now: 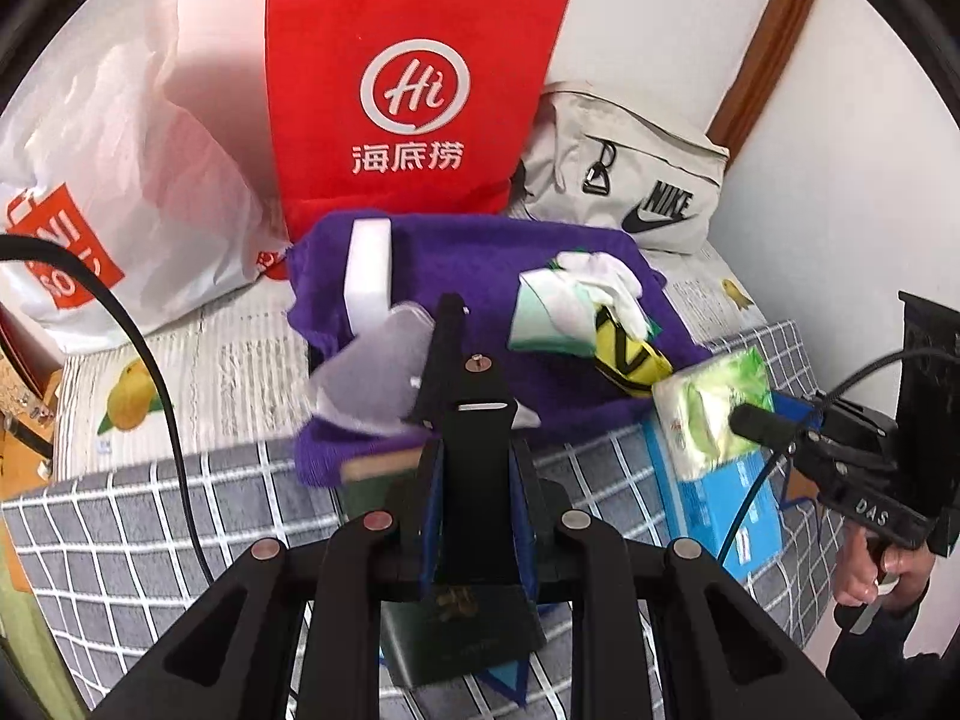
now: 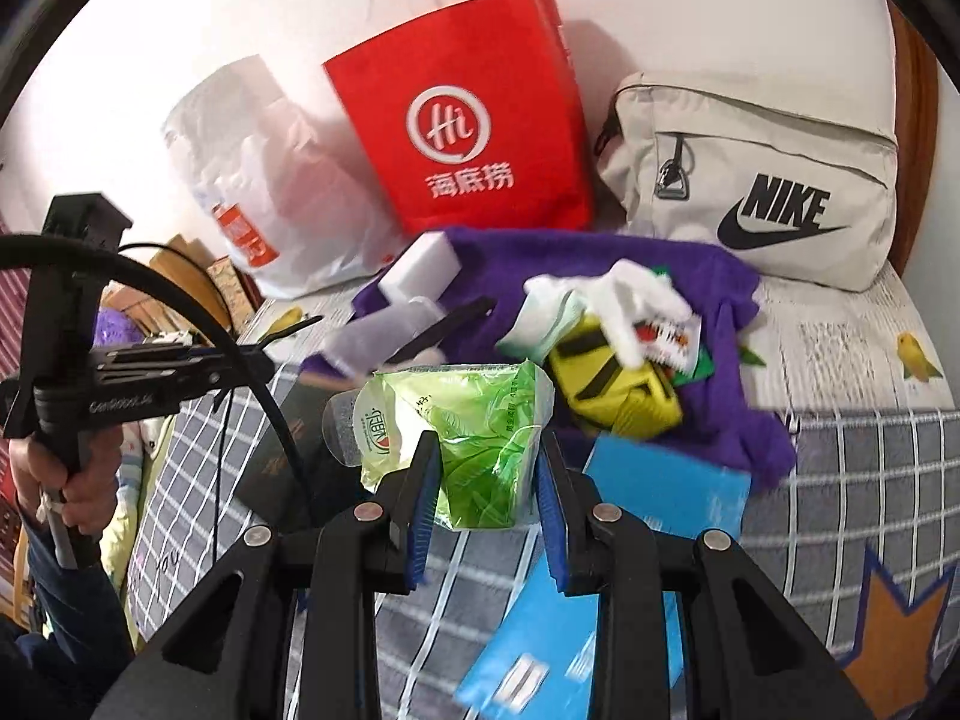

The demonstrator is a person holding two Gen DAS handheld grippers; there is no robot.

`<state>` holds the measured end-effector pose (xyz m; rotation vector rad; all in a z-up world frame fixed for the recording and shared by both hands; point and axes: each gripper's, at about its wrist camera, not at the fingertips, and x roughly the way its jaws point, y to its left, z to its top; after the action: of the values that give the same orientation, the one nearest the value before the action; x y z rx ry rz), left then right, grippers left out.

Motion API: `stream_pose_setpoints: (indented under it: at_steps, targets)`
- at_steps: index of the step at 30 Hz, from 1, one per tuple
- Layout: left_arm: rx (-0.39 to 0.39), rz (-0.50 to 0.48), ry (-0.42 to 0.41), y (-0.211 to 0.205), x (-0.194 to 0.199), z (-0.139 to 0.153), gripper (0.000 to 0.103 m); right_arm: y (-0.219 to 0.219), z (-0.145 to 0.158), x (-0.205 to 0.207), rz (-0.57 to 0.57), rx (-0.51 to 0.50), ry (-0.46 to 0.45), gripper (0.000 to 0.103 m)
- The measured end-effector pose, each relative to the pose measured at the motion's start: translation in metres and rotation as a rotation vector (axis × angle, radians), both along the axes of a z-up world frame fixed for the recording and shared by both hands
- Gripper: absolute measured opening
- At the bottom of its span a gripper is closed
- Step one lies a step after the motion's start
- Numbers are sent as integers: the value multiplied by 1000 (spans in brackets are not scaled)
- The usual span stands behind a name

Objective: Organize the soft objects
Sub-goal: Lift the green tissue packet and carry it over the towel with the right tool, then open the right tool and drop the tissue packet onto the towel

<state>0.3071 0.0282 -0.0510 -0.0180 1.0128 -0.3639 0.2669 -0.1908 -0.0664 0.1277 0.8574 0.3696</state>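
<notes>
At the bottom centre of the right wrist view, the right tool (image 2: 486, 480) was seen clamped on a soft green plastic tissue pack (image 2: 468, 420), held above the grey checked bedspread (image 2: 870, 468). In the left wrist view, the left tool (image 1: 462, 372) was closed narrowly on a pale grey cloth pouch (image 1: 372, 378). Beyond, a purple fleece towel (image 1: 480, 258) carried a white foam block (image 1: 369, 276). A red paper bag (image 1: 414, 90) stood at the upper centre.

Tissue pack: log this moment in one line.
right gripper: shut on green tissue pack, lifted off bed | left gripper: shut on dark box | purple towel: on bed
</notes>
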Motion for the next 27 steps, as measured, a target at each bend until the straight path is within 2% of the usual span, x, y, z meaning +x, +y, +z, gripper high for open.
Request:
stream_pose_setpoints:
  at_steps: [9, 15, 21, 24, 27]
  targets:
    - [-12, 10, -9, -13, 44, -3, 20, -4, 2, 63, -21, 11, -20, 31]
    - [-38, -8, 31, -28, 75, -19, 20, -7, -11, 99, -35, 18, 19, 31]
    - [-68, -14, 68, -38, 95, -40, 20, -2, -20, 115, 8, -21, 53, 31]
    - [-40, -13, 97, -42, 101, -50, 20, 1, -28, 118, 31, -36, 79, 31]
    - [-45, -18, 121, -44, 105, -59, 20, 2, -38, 121, 49, -47, 110, 31]
